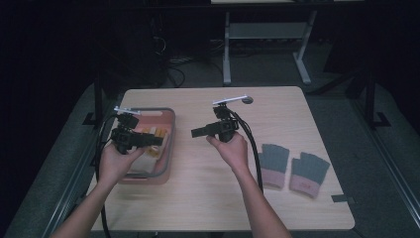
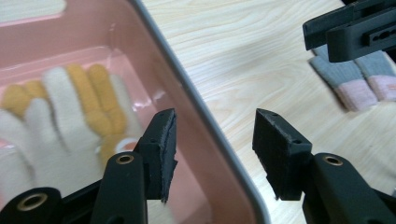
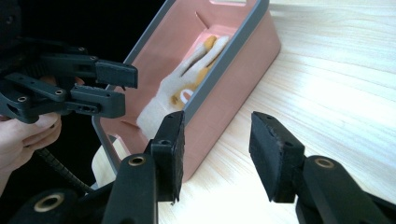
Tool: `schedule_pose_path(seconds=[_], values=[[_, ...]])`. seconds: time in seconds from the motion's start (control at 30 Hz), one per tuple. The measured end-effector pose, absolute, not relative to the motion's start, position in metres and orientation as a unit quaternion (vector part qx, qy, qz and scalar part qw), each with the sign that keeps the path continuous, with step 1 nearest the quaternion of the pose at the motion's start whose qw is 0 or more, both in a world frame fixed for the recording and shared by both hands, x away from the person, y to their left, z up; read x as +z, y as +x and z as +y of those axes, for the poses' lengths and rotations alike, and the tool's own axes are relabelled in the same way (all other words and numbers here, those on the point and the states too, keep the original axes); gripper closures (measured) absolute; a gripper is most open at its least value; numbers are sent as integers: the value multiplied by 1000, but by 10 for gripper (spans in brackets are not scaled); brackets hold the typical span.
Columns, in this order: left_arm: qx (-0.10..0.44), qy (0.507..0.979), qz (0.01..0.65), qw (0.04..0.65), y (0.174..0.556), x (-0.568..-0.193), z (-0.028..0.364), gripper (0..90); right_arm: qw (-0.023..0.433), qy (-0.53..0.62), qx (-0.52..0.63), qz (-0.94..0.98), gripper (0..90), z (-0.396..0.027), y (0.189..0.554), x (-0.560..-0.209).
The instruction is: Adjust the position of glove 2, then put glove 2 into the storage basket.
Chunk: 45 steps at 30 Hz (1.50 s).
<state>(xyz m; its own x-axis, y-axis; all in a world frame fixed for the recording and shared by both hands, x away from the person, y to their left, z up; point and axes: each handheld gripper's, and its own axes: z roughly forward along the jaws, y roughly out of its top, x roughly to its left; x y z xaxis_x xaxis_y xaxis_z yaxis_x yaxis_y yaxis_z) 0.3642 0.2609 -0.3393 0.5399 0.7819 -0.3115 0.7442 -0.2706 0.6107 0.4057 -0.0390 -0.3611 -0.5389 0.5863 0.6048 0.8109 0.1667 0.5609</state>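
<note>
My left gripper (image 2: 215, 154) gapes empty; the white-yellow gloves (image 2: 70, 121) lie at ten o'clock in the pink bin (image 2: 205, 121). My right gripper (image 3: 217, 154) gapes empty too; glove cuffs are cut off.

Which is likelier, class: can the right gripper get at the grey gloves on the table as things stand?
Probably yes. The right gripper is open with nothing between its jaws, and the grey gloves lie uncovered on the bare table beside that forearm.

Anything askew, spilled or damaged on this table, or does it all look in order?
Nothing stands out. The white and yellow gloves lie inside the pink bin, and the grey gloves lie flat side by side on the table.
</note>
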Motion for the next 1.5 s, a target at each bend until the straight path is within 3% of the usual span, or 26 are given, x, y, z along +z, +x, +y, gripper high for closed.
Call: schedule_pose_path(seconds=[0.87,1.5], values=[[3,816,428,388,365,-344,193,434,103,-504,-440,-736,536,-111,389,-369],[-11,829,396,395,360,-349,150,379,62,-528,-425,-733,514,-169,368,-371]])
